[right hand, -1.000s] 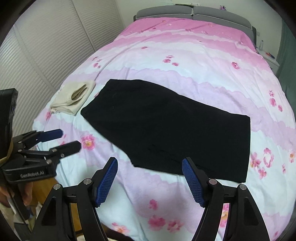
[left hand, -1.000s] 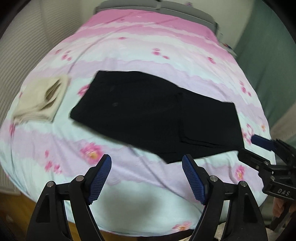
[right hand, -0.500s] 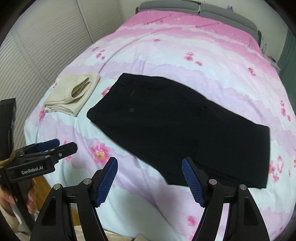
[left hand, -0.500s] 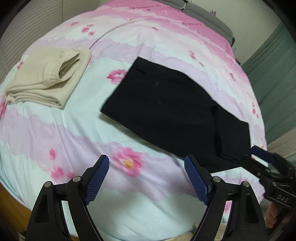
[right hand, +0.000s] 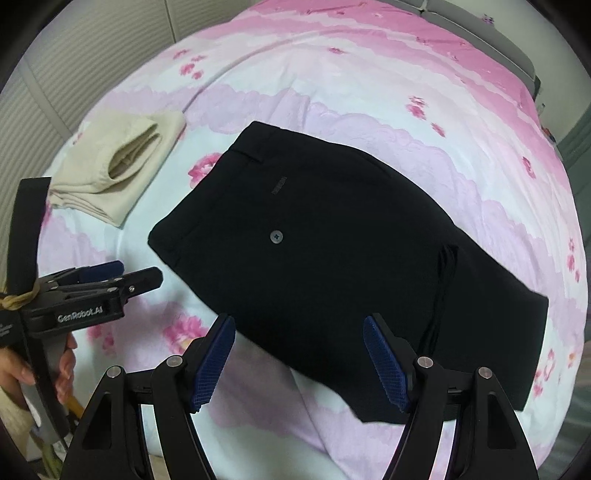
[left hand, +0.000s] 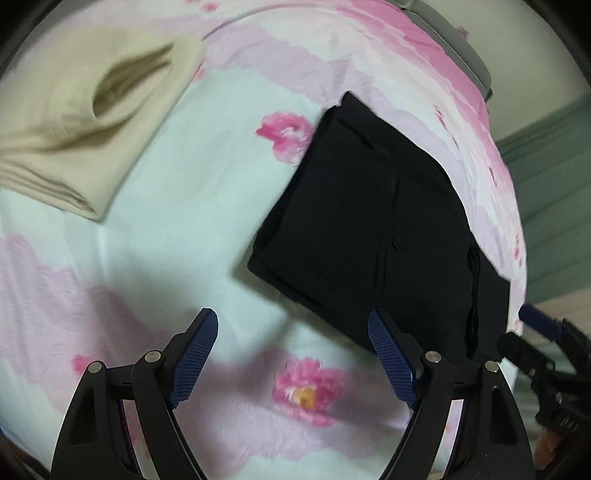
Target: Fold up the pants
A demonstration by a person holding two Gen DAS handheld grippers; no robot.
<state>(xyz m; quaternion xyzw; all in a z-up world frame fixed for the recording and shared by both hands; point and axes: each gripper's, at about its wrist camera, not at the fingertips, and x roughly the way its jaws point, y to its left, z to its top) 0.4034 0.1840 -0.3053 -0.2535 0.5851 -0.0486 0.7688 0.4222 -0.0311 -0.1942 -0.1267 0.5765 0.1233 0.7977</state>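
Left wrist view: blurred. Left gripper (left hand: 293,352) spread wide, blue pads (left hand: 195,352) apart, nothing between them, hovering over bedspread (left hand: 166,229) near bed's foot edge. Black pants (left hand: 373,236) flat on bedspread ahead and right of gripper, waistband end toward left, one folded layer's edge running across right part. Near corner of pants just beyond right pad, not touching as far as visible. Beige folded garment (left hand: 81,122) upper left, well apart from pants. Pink flower print (left hand: 306,387) on bedspread between the pads. Right gripper (left hand: 532,339) poking in at right edge, next to pants' leg end; jaws look a little parted, nothing held.

Right wrist view: sharp. Right gripper (right hand: 299,356) wide open, empty, above near long edge of black pants (right hand: 332,266). Pants laid diagonally, already doubled leg over leg, waistband at upper left, hems at lower right near bed edge. Small grey button (right hand: 276,236) and a pocket welt visible on upper face. Dark seam or fold line running down right third. Beige folded garment (right hand: 118,166) on bedspread (right hand: 406,110) left of waistband, close by but not touching. Left gripper (right hand: 125,275) at left edge, held in a hand (right hand: 22,369), tips almost together, nothing between them, just short of pants' waistband corner. Grey headboard (right hand: 480,33) at far end.
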